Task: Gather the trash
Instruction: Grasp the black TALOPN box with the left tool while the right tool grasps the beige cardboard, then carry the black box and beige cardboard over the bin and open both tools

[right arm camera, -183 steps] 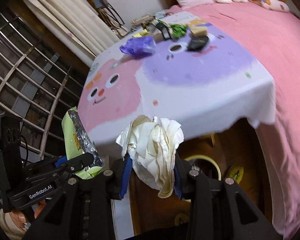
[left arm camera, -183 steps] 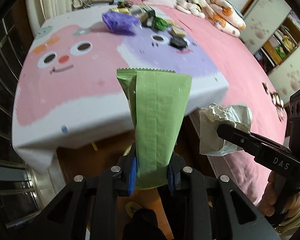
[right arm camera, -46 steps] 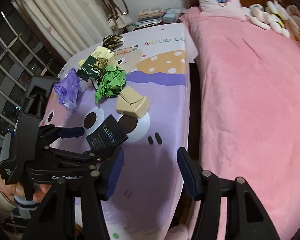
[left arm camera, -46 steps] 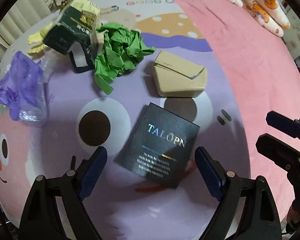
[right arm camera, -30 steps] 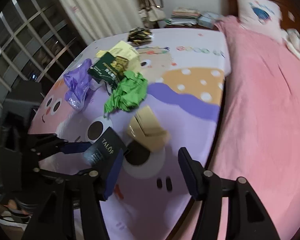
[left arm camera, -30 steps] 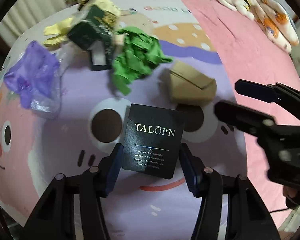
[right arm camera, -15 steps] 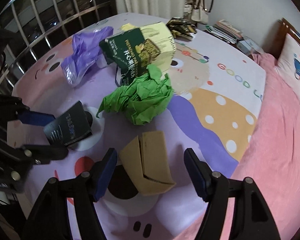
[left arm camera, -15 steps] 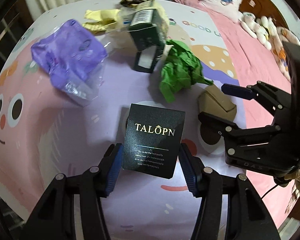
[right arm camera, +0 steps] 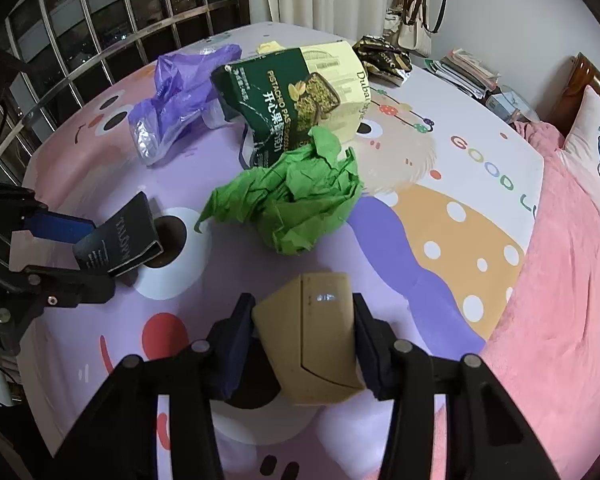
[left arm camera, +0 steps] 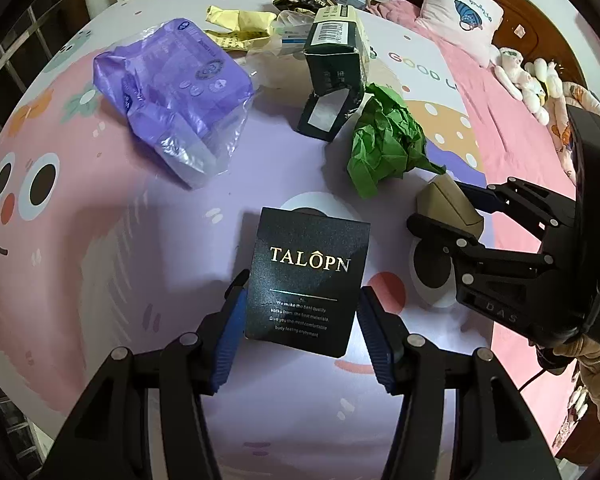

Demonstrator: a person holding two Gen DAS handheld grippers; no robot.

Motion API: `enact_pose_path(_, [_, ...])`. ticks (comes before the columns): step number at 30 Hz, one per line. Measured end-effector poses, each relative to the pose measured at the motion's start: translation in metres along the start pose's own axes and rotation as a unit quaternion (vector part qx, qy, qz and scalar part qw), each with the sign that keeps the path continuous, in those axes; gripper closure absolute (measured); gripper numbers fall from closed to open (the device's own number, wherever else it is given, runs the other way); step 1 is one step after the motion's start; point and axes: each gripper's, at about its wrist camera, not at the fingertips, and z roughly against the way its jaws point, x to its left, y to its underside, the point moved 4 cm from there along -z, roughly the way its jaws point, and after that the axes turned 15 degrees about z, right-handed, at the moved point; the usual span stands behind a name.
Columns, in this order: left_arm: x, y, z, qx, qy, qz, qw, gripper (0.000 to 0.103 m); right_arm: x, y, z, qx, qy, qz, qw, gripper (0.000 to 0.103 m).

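The left tool is pinching a black box with gold letters between its two blue pads, and the box is standing up from the cartoon cloth that is covering the counter. The right tool is closing its jaws around a small brown cardboard box; in the right wrist view both pads are lying against the sides of this box, which is sitting on the cloth near the edge beside the pink bed. In the left wrist view the same brown box is showing between the fingers of the right tool, to the right of the black box and apart from it. A crumpled green paper is lying just behind the brown box, not touching it. Behind the paper, a dark green and yellow snack box is leaning, and a purple plastic bag is lying to its left. At the far edge of the counter some yellow wrappers are lying. A pillow and soft toys are resting on the bed.
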Motion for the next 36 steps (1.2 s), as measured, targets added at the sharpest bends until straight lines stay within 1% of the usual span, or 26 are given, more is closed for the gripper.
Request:
enact_pose_path(2, [0.002,0.001,0.001,-0.002,0.000,0.001,1.0000,0.049,0.001,0.000,0.000,0.000,0.004,-0.008,1.000,0.057])
enact_pose_path(7, [0.010,0.005,0.011,-0.010,0.008,0.003,0.9999,0.049,0.014,0.001,0.010,-0.011,-0.002,-0.031,0.999,0.058])
enact_pose_path(12, [0.016,0.008,0.025,-0.017,0.016,0.002,0.9997,0.049,0.034,-0.006,0.035,-0.035,-0.010,-0.057,0.998,0.058])
enact_pose_path(17, [0.026,0.018,0.050,-0.026,0.026,-0.011,0.9992,0.049,0.064,-0.015,0.065,-0.060,-0.009,-0.068,0.996,0.057])
enact_pose_path(20, [0.035,0.028,0.070,-0.033,0.033,-0.024,0.9986,0.049,0.089,-0.021,0.085,-0.077,-0.008,-0.075,0.994,0.057])
enact_pose_path(24, [0.050,0.044,0.093,-0.040,0.043,-0.042,0.9974,0.049,0.126,-0.027,0.104,-0.086,-0.006,-0.086,0.993,0.057])
enact_pose_path(31, [0.104,0.081,0.139,-0.044,0.060,-0.092,0.9930,0.049,0.204,-0.033,0.124,-0.093,0.011,-0.125,0.988,0.057])
enact_pose_path(36, [0.148,0.108,0.164,-0.042,0.074,-0.139,0.9867,0.049,0.264,-0.034,0.127,-0.089,0.037,-0.175,0.980,0.057])
